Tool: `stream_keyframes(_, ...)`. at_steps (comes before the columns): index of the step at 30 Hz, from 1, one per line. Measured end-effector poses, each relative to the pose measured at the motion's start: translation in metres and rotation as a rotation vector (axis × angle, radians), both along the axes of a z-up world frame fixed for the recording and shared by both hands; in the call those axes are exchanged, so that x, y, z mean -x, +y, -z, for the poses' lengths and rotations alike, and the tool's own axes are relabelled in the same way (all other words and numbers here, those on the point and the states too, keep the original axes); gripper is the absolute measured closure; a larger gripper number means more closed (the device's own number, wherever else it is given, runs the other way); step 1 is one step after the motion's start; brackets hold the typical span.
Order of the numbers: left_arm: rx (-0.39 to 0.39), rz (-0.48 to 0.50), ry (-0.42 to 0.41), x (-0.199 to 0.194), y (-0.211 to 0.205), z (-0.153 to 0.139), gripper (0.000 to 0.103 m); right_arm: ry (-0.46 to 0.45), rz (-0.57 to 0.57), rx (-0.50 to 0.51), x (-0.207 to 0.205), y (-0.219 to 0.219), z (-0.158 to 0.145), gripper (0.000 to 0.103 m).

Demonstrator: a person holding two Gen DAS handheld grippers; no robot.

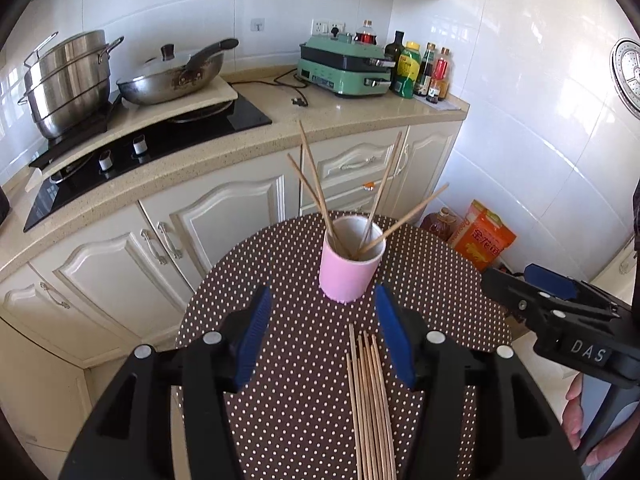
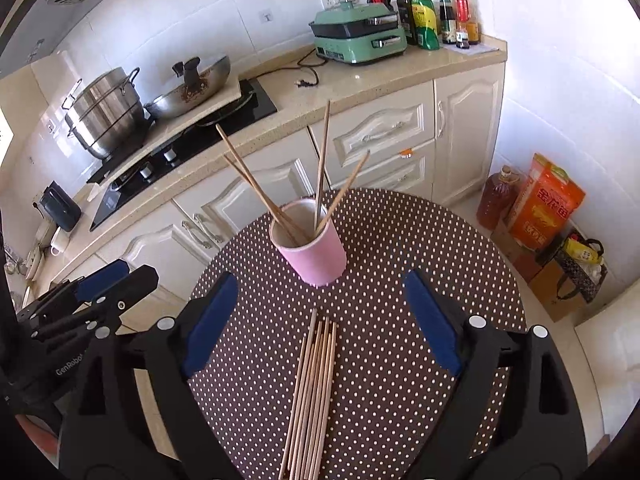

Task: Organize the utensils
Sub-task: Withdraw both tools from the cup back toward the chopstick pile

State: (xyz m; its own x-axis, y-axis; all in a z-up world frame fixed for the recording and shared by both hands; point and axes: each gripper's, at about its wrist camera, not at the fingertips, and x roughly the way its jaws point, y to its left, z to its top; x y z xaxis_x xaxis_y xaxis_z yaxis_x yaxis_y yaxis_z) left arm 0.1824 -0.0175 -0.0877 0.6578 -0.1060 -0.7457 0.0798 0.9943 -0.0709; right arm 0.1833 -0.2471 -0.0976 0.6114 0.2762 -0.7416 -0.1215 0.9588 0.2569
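A pink cup point(image 1: 349, 267) point(image 2: 312, 246) stands on a round brown polka-dot table point(image 1: 280, 280) point(image 2: 400, 248). It holds several wooden chopsticks point(image 1: 316, 188) point(image 2: 256, 188) leaning outward. A bundle of several more chopsticks point(image 1: 370, 400) point(image 2: 314, 392) lies flat on the table in front of the cup. My left gripper point(image 1: 323, 330) is open and empty, above the near ends of the bundle. My right gripper point(image 2: 320, 320) is open and empty, also above the bundle. The right gripper also shows at the right of the left wrist view point(image 1: 552, 304), and the left gripper at the left of the right wrist view point(image 2: 100, 292).
Behind the table runs a kitchen counter point(image 1: 328, 116) with a steel pot point(image 1: 68, 80), a wok point(image 1: 176, 76), a green appliance point(image 1: 344, 68) and bottles point(image 1: 420, 68). White cabinets stand below. An oil jug point(image 2: 498, 196) and an orange bag point(image 2: 546, 204) stand on the floor at the right.
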Motion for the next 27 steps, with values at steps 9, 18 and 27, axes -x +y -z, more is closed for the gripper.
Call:
stream_keyframes(9, -0.008, -0.014, 0.115, 0.013, 0.011, 0.053, 0.049, 0.168, 0.040, 0.031, 0.008, 0.001, 0.063, 0.019)
stream_keyframes(18, -0.005, -0.027, 0.255, 0.018, 0.026, 0.115, 0.049, 0.332, 0.071, 0.078, 0.016, 0.001, 0.130, 0.019)
stream_keyframes(27, -0.012, -0.049, 0.354, 0.015, 0.032, 0.162, 0.049, 0.438, 0.067, 0.151, 0.018, 0.011, 0.176, 0.019)
